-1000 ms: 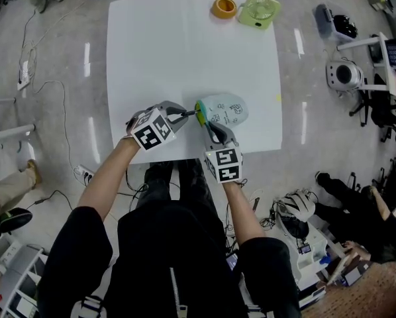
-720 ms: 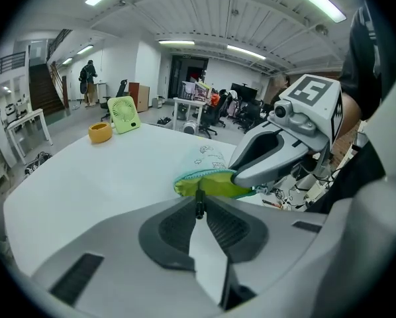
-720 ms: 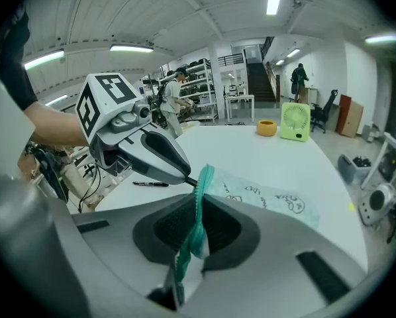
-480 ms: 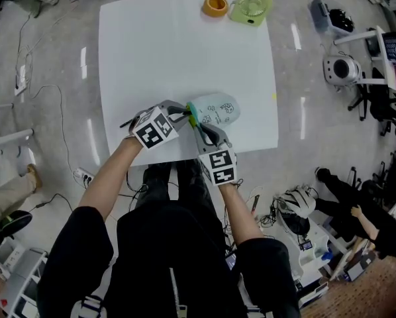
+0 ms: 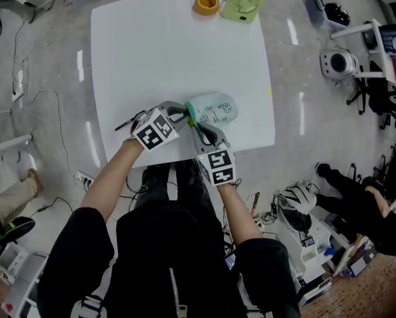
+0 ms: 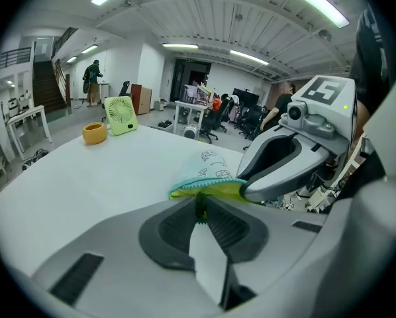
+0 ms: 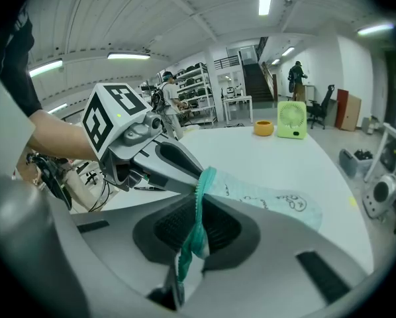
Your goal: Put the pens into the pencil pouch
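Pinches the pencil pouch (image 5: 214,109) by its green zipper edge with left hand-held gripper (image 5: 185,114) and right hand-held gripper (image 5: 199,127), near the table (image 5: 171,52) front edge. Leaves a pen (image 5: 127,122) outside; loading seemingly not begun.

The surface (image 5: 178,58) is lying open mid-way. The tape (image 5: 206,4) and fan (image 5: 243,4) are standing at its far edge. The pouch (image 5: 214,109), left claw (image 5: 185,114) and right claw (image 5: 198,127) are crowding its near edge.
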The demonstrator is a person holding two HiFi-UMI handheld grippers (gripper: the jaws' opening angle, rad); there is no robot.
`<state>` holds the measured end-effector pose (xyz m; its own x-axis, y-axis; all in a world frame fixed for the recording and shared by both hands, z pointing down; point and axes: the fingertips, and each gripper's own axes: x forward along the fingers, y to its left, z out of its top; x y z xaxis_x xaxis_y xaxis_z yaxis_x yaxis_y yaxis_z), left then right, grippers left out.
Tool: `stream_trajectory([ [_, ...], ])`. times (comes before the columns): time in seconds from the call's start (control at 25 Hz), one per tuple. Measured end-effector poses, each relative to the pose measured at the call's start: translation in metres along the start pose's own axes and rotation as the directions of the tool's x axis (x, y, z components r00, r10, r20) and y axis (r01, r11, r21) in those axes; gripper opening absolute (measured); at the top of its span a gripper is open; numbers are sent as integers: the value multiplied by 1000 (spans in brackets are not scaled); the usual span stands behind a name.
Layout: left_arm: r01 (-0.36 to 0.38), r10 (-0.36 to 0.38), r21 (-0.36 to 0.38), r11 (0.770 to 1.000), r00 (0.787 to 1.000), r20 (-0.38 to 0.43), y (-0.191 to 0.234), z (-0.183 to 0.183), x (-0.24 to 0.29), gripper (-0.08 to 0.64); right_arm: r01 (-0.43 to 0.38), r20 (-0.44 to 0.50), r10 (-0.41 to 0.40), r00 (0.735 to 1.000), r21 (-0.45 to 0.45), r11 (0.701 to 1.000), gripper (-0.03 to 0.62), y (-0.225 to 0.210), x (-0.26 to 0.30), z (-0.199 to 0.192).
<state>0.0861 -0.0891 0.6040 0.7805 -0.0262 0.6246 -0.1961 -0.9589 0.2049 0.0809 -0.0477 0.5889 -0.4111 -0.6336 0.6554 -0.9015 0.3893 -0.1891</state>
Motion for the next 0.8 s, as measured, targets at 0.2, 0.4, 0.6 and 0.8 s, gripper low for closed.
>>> stream_trajectory([
  [0.2,-6,6,5,1000,1000,22,-1,3,7,67,-3,-8,3,1000,4,1000,40,-4,-2,-3],
  [0.4,-45,45,6,999,998,34,6,3,11,69,-1,2,1,1000,9,1000,38,-6,-3,-2],
  [0.6,-64,63,14,998,997,50,10,5,6,73,4,1,-4,1000,12,1000,38,-10,1,0],
  [0.8,-69,69,-10,998,994,80,14,1,-11,109,-3,-2,3,1000,28,1000,38,-9,1,1],
])
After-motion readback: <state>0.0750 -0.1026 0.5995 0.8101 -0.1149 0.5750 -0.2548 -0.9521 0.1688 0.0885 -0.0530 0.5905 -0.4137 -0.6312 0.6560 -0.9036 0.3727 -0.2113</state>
